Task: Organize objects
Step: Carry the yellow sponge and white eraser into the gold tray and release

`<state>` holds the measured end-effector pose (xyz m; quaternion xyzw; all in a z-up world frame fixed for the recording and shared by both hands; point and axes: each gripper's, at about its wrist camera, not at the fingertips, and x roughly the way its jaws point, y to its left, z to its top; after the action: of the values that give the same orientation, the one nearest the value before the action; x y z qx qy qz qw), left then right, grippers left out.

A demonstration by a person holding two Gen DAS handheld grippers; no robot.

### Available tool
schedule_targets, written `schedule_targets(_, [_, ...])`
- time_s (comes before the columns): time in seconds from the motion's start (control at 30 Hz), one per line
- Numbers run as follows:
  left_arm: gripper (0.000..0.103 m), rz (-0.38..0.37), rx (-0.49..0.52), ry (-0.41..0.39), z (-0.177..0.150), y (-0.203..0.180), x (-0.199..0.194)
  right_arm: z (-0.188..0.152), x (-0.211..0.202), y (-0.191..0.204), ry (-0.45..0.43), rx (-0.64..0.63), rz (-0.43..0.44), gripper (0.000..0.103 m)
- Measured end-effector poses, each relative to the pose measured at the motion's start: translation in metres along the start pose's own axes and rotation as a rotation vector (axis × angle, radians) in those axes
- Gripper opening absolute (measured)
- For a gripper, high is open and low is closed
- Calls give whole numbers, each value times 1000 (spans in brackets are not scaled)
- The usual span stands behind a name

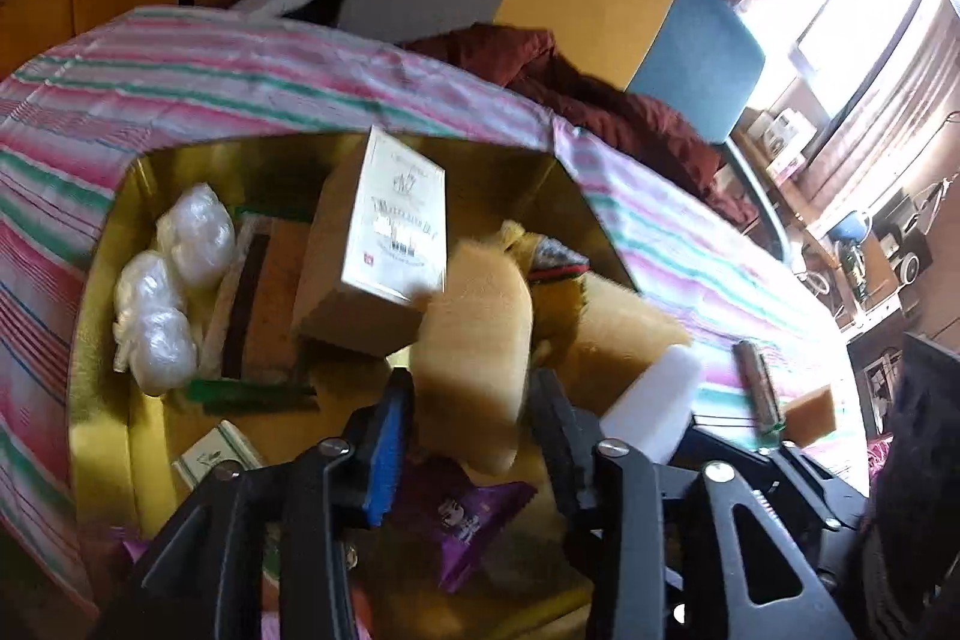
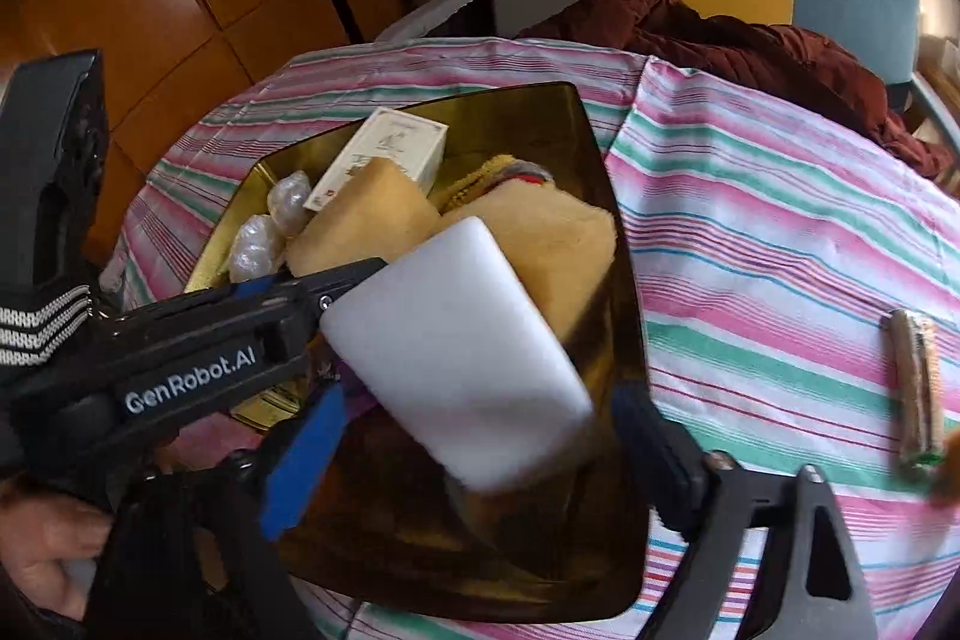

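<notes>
We find the right tool (image 2: 474, 436) spread wide around the white foam block (image 2: 450, 346), apparently loose above the gold tray (image 2: 606, 550). The left tool (image 1: 471, 400) pinches a yellow sponge (image 1: 474, 340). Both may tumble off the crowded pile onto the table (image 2: 780, 244).

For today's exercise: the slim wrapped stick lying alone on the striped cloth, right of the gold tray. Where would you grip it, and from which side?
Grip the wrapped stick at mid-length, across its narrow width, coming straight down from above. It lies flat on the striped cloth, long and thin, so only its two long sides offer a span the fingers can likely close on. It sits apart from the gold tray, leaving room on both sides.
</notes>
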<state>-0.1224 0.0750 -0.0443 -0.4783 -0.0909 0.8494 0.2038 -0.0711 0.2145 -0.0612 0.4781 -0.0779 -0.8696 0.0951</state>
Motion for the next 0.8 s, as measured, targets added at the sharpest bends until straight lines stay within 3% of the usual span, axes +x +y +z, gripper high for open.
schedule_targets(0.17, [46,-16,26,-44,-2,-6,-18,-4,-2,5,4,-8,-6,99])
schedule_targets(0.33, [47,14,24,-91,-4,-2,-39,-6,-12,7,-17,-13,-18,102])
schedule_targets(0.63, [47,183,81,-212,-15,7,-76,-13,-33,5,-65,10,-50,103])
schedule_targets(0.8, [47,235,128,-248,-24,5,-88,-18,-41,9,-83,0,-70,103])
